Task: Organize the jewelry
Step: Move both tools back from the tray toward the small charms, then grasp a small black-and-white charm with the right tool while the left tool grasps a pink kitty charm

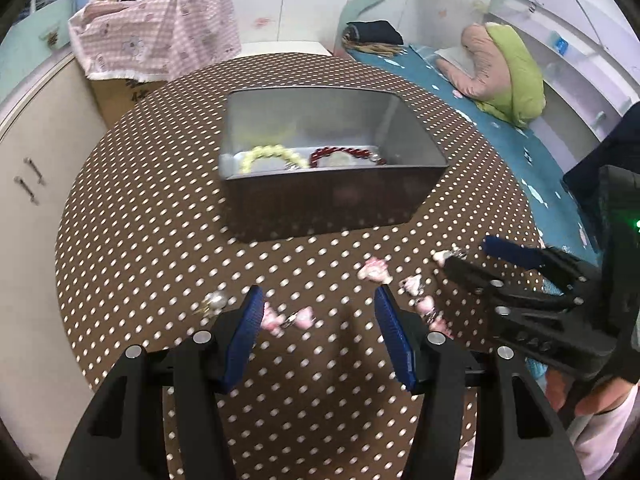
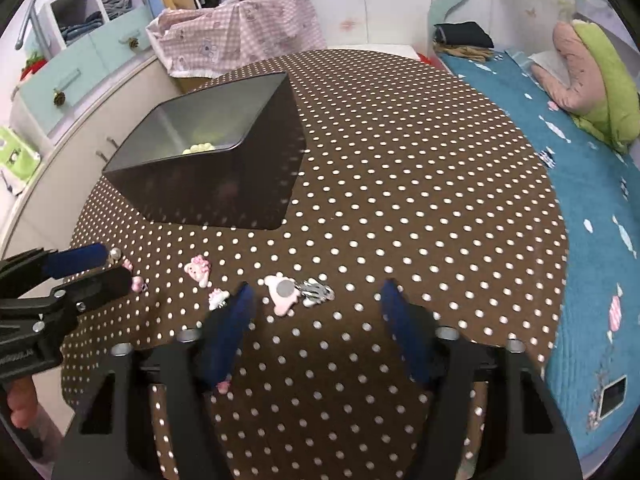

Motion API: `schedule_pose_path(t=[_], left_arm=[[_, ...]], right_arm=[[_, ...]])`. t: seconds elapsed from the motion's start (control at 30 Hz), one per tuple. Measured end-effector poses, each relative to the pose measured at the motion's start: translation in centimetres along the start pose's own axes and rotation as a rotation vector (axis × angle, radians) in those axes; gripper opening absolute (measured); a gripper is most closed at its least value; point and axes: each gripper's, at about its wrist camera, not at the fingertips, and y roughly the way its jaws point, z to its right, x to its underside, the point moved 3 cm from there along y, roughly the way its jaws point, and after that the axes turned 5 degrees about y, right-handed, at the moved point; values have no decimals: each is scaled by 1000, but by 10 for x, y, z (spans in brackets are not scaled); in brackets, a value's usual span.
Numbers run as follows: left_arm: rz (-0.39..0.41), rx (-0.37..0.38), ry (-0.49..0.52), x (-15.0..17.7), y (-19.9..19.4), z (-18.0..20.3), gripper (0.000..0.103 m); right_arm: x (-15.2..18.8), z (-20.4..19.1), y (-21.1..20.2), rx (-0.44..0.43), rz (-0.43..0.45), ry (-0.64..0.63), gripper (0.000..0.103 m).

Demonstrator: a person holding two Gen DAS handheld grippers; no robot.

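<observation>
Two beaded bracelets [image 1: 308, 156] in rectangular metal tin [image 1: 332, 200], polka-dot tablecloth [image 1: 160, 240]

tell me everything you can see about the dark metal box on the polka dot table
The box is a rectangular open-topped tin, dark and glossy outside, dull silver inside, with no lid in view. It stands upright on the brown dotted tablecloth, towards the far side. Inside lie a pale yellow bead bracelet and a dark red bead bracelet. Neither hand-held gripper touches it; the small charms lie on the cloth nearer the camera.
</observation>
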Motion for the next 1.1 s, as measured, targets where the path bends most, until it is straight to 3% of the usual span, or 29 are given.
schedule_pose_path(t=[0.23,0.4,0.47,0.6,0.73,1.1], left_arm=[[-26,30,39,-12,18,15,53],[-47,31,59,-15,30,24,53],[-72,28,58,-15,38,26,38],[-66,-9,92,-14,41,31,23],[-67,21,82,-16,40,25,6],[-64,71,37,-7,31,1,0]], right_arm=[[-3,-4,3,22,22,-42,23],[1,-1,1,12,21,-41,23],[2,2,-1,12,19,-36,23],[0,8,-6,19,28,-25,23],[-3,9,-11,20,46,-23,23],[-6,13,-15,21,55,-5,23]])
